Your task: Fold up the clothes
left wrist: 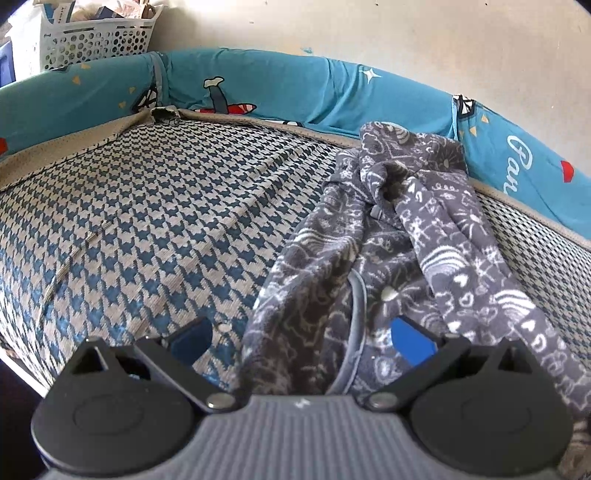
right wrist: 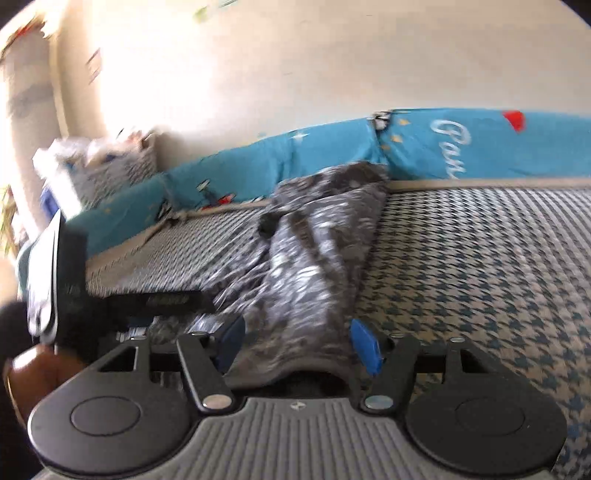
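A grey fleece garment with white doodle print (left wrist: 388, 236) lies crumpled in a long strip on the houndstooth mattress (left wrist: 155, 206). My left gripper (left wrist: 301, 339) is open, its blue pads wide apart over the garment's near end, the right pad above the fabric. In the blurred right wrist view the same garment (right wrist: 314, 258) runs from the far bumper down between my right gripper's (right wrist: 299, 343) open fingers; its near edge lies between the blue pads, not pinched. The left gripper's body (right wrist: 122, 295) shows at the left of that view.
A teal padded bumper with cartoon prints (left wrist: 295, 85) lines the far side of the mattress against a pale wall. A white perforated laundry basket (left wrist: 96, 33) with items stands at the back left corner. The mattress's near edge drops off at lower left.
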Motion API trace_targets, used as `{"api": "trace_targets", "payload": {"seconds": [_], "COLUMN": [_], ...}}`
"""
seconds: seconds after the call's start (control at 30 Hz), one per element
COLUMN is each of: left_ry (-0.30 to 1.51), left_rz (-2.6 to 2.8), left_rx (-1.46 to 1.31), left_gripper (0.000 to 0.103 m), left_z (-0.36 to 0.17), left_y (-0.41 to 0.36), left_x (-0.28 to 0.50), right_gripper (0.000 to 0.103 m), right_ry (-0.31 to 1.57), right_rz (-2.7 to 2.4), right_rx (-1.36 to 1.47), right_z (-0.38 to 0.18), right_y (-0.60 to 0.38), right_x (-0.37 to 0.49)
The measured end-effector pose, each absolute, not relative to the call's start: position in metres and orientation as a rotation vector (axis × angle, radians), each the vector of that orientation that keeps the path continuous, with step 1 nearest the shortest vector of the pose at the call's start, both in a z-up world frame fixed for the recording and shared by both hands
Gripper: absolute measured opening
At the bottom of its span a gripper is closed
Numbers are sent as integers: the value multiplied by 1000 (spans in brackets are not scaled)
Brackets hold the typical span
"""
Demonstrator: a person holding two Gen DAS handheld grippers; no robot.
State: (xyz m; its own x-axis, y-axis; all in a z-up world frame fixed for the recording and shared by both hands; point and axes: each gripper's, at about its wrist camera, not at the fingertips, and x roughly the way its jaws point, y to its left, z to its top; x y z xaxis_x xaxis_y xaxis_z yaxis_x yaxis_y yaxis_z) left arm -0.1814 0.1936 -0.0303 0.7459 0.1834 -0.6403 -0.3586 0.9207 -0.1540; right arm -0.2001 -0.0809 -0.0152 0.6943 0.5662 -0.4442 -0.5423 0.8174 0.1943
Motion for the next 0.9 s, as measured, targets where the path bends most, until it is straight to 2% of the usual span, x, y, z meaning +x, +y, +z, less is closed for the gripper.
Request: {"api": "trace_targets", "payload": {"seconds": [0.3, 0.37, 0.47, 0.57, 0.9], "left_ry": [669, 665, 649, 633, 524], "left_rz": [308, 308, 310, 315, 356], "left_rx": [-276, -269, -286, -326, -381], "left_gripper": [103, 103, 103, 103, 103], "left_z": [-25, -22, -16, -11, 16], "left_y": [195, 196, 202, 211, 239], "left_x": [-182, -182, -185, -189, -206], "right_gripper": [38, 24, 15, 12, 11], "right_ry": [513, 515, 534, 558, 540], "right_rz": [606, 593, 576, 573, 689], "right_rx": [-171, -193, -169, -105, -34], "right_z": [-34, -37, -37, -29, 14], "right_y": [-50, -48, -52, -56, -32], "right_x": [-209, -208, -203, -199, -210]}}
